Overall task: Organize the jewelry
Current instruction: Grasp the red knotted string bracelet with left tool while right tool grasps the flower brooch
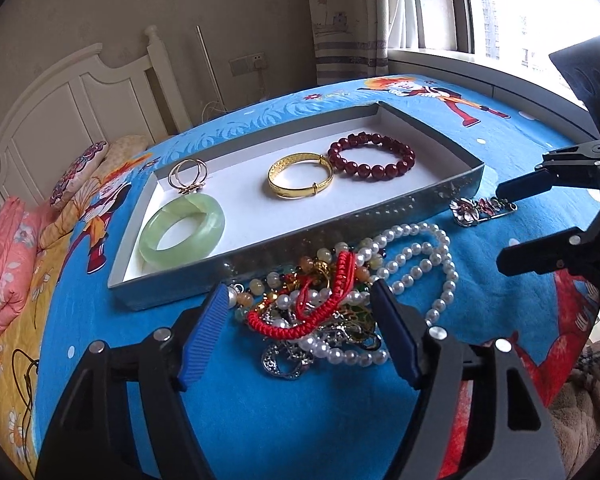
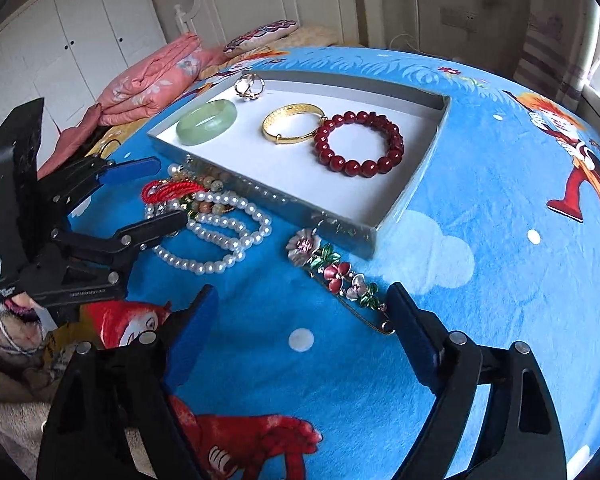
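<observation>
Jewelry sorting, mid-task. The tray is our landmark. Inside it lie a jade bangle, two thin rings, a gold bangle and a red bead bracelet, each in its own spot. Just outside its near wall, on the blue bed cover, we see a tangled pile of pearls, red cord and chains; toward the tray's near corner lies a flower brooch.

The left tool stands open, its pads flanking the pile without pressing it. The right tool is also open, one pad close to the brooch's pin end, nothing gripped.

To do this step well, we judge, each tool should take one piece: close the left on the red cord alone and lift slowly so pearls fall free; close the right across the brooch's stem, not its petals.
</observation>
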{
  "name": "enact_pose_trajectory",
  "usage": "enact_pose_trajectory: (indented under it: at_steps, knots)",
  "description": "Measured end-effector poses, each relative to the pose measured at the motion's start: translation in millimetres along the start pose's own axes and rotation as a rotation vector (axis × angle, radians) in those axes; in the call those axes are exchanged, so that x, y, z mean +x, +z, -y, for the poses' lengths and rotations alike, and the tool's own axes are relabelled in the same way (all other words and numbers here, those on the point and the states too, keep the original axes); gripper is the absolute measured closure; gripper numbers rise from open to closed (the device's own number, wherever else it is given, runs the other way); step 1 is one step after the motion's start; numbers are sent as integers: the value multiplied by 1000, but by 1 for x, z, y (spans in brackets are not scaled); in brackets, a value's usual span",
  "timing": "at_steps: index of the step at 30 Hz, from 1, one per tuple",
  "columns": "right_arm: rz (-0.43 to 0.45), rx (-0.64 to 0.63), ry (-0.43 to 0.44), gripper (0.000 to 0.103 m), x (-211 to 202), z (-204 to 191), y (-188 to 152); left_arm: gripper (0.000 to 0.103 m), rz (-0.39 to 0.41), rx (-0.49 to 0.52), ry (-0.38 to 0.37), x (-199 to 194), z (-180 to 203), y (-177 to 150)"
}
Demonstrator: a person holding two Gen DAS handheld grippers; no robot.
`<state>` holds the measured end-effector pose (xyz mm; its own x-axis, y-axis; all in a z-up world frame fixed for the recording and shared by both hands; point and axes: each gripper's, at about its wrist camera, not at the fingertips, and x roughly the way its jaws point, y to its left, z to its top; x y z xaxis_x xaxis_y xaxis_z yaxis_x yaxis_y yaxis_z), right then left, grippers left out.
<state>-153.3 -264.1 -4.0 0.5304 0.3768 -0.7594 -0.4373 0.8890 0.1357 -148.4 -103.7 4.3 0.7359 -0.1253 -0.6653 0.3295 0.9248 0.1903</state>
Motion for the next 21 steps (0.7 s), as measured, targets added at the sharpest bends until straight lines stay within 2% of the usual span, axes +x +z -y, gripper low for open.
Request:
enact_pose_trajectory:
  at_steps: [2,10,12,14,16,21]
  knots:
    - [0,-6,0,33,-5,-1,-3,29,-1,-6,0,0,-1,0]
    - [12,-59,-138,35,7,-6,4,28,-2,-9,-3,0,-2,0]
    - [17,-86,-143,46,7,-10,2,28,-3,-13,-7,0,-2,0]
    - [25,-105,-132,64,4,-13,0,28,-2,-13,-7,0,-2,0]
    - [29,-115,-128,68,1,-15,-4,28,-1,-11,-2,0,-2,0]
    - [31,-104,-124,67,2,-13,-3,28,16,-6,7,-6,0,-3]
